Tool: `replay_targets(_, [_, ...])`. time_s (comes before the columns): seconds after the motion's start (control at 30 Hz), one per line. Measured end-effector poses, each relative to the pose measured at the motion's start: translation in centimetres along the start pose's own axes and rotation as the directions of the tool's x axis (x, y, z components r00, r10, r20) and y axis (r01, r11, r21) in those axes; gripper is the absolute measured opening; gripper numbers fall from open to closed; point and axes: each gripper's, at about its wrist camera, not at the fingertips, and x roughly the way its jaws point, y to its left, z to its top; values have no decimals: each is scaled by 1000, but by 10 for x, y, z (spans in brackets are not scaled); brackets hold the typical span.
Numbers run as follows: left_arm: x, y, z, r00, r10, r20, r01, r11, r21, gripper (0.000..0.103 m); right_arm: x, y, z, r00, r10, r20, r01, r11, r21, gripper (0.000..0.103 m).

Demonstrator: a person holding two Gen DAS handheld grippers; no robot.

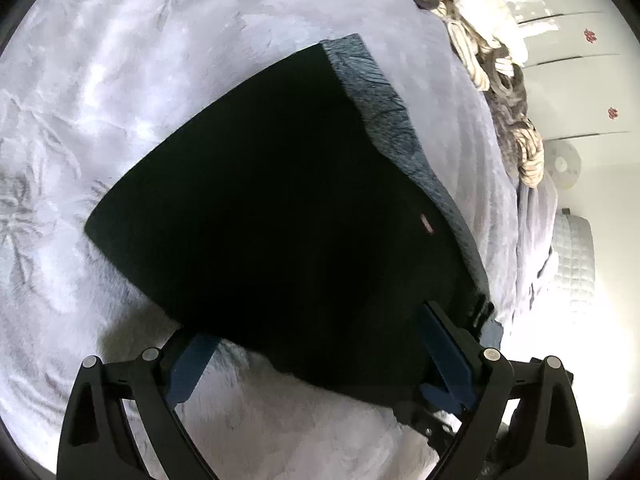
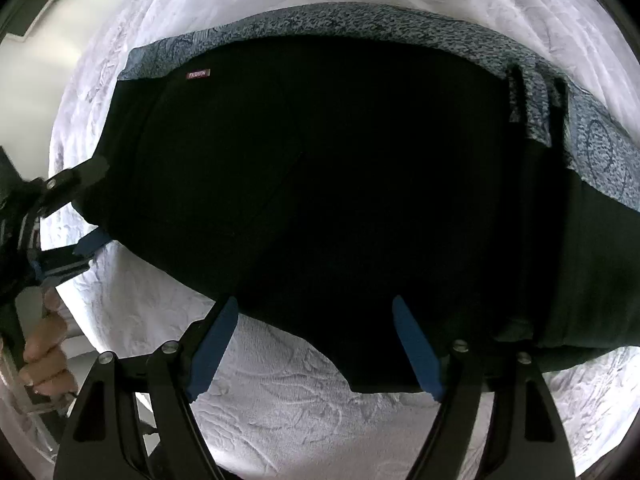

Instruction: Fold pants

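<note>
Pants, folded, creases lost in black

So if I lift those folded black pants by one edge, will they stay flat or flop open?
Probably flop: the black pants lie limp in soft layers on the white blanket, so a one-edge lift would likely let the layers sag apart. The plush surface might also drag at them when pushed. Their thick stacked edge suggests moderate weight.

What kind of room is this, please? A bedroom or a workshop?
Most likely a bedroom. The black pants lie on a soft pale plush blanket spread like bedding, crumpled bedclothes sit at its far edge, and white cabinet doors stand behind.
</note>
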Motion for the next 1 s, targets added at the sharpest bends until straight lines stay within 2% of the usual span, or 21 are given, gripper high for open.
replay_targets(0.3, [8,-7,5,999,50,3,-50,998,24,96,6,9,1,1000,-1,-1,1,1000,-6,83])
replay_targets(0.47, [-11,-36,-1,997,61,56,-67,990,123,96,8,12,0,1000,2,2,-2,1000,-4,84])
replay_targets(0.57, [-10,-50,-1,992,103,69,-113,981,158,96,10,13,1,1000,5,3,-5,1000,-5,85])
replay_targets(0.63, [-4,-52,0,983,170,73,-180,970,165,95,9,14,2,1000,6,3,-6,1000,-4,85])
replay_targets(0.67, [1,-53,1,974,216,73,-226,959,169,93,8,14,2,1000,7,2,-7,1000,-3,85])
replay_targets(0.73, [9,-53,1,945,317,77,-326,927,186,72,4,13,3,1000,14,8,-14,1000,2,85])
replay_targets(0.77, [13,-54,1,932,353,76,-361,911,197,70,1,12,4,1000,21,13,-21,1000,9,85])
replay_targets(0.8, [14,-54,2,931,358,75,-366,909,199,70,-3,10,4,999,28,18,-29,999,20,85])
replay_targets(0.87, [12,-54,3,931,354,91,-365,910,196,63,-12,3,3,999,35,30,-36,999,36,85])
replay_targets(0.93, [10,-56,3,921,373,113,-389,897,212,52,-22,0,8,998,42,46,-45,998,49,85])
replay_targets(1.0, [9,-56,4,917,380,120,-398,891,220,51,-34,-3,15,996,50,67,-54,997,58,85])
